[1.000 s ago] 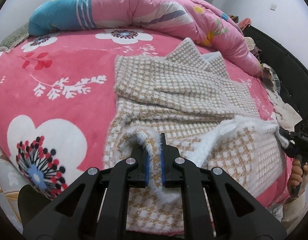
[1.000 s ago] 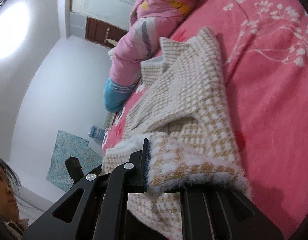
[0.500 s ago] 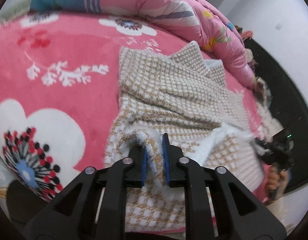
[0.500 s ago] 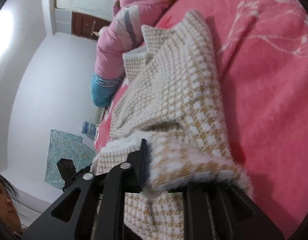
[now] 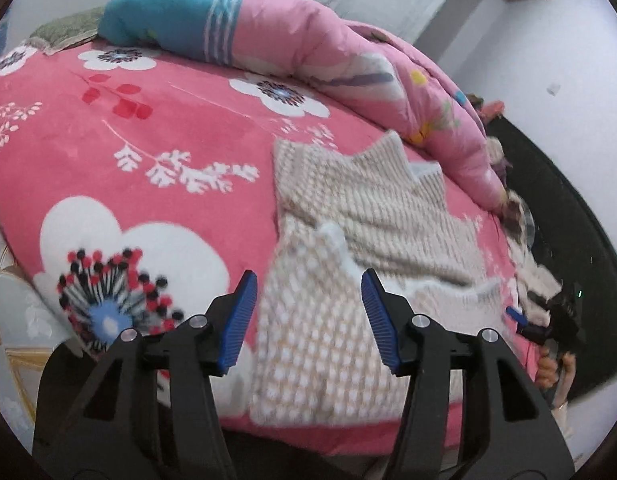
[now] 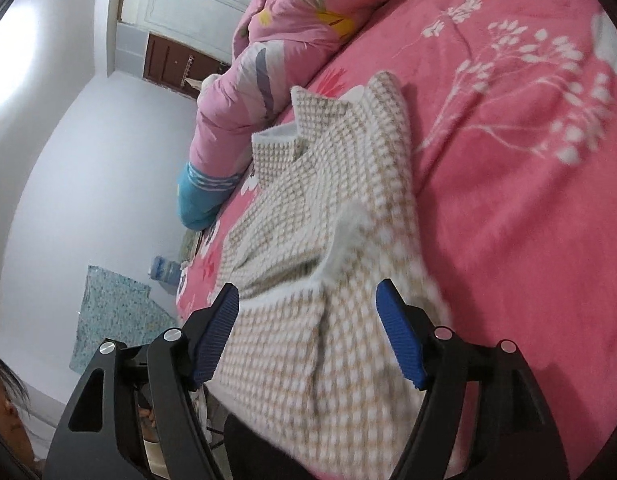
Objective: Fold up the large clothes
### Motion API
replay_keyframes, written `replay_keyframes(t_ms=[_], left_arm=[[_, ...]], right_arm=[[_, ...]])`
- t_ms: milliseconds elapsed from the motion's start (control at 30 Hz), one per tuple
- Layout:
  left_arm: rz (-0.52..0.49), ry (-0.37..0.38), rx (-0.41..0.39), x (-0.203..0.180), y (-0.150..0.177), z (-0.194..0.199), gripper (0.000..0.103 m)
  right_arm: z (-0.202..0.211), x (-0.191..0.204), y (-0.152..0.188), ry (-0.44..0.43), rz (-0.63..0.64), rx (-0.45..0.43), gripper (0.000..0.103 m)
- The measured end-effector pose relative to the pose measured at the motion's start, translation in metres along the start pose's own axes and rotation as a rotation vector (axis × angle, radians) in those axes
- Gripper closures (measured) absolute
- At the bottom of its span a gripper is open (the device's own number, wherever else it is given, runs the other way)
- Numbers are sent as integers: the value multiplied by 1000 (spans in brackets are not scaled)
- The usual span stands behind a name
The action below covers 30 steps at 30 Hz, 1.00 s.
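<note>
Both jaws just opened, nothing clamped: left gripper (image 5: 306, 318), right gripper (image 6: 306, 330). Checked knit garment (image 5: 332, 320) dead ahead of each, long axis toward quilt (image 5: 328, 48); near bed (image 5: 168, 128) edge.

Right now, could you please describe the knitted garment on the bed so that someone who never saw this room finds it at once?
Start from the big bed with the pink flowered fleece cover. In front of the rolled pink and blue quilt lies the beige and white checked fuzzy knit sweater, partly folded. It is the only checked, pale piece; everything around it is bright pink.
</note>
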State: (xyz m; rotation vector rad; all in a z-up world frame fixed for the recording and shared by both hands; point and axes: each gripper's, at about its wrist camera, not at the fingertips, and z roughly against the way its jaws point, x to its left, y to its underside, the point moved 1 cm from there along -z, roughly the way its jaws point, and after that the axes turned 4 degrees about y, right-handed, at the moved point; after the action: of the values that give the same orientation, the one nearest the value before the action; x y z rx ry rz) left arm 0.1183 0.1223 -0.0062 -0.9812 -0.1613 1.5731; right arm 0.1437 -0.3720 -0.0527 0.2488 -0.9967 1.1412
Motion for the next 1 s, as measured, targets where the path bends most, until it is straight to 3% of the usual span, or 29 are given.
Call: replay_keyframes(t_ms=[167, 300, 400, 533, 600, 867, 1000], left_arm=[[-76, 106, 89, -19, 48, 4, 50], [-75, 165, 176, -24, 87, -6, 43], [58, 197, 211, -6, 100, -25, 42], [336, 294, 144, 39, 95, -45, 44], [403, 325, 116, 48, 91, -50, 45], [445, 257, 43, 44, 81, -54, 63], [372, 158, 31, 28, 74, -53, 75]], right_arm=[[40, 4, 38, 33, 34, -7, 30], [65, -13, 63, 66, -20, -33, 25], [70, -41, 78, 82, -120, -35, 25], [52, -63, 86, 65, -201, -15, 25], [44, -61, 80, 67, -179, -24, 25], [8, -59, 60, 144, -132, -43, 58], [-5, -47, 56, 181, -86, -36, 81]])
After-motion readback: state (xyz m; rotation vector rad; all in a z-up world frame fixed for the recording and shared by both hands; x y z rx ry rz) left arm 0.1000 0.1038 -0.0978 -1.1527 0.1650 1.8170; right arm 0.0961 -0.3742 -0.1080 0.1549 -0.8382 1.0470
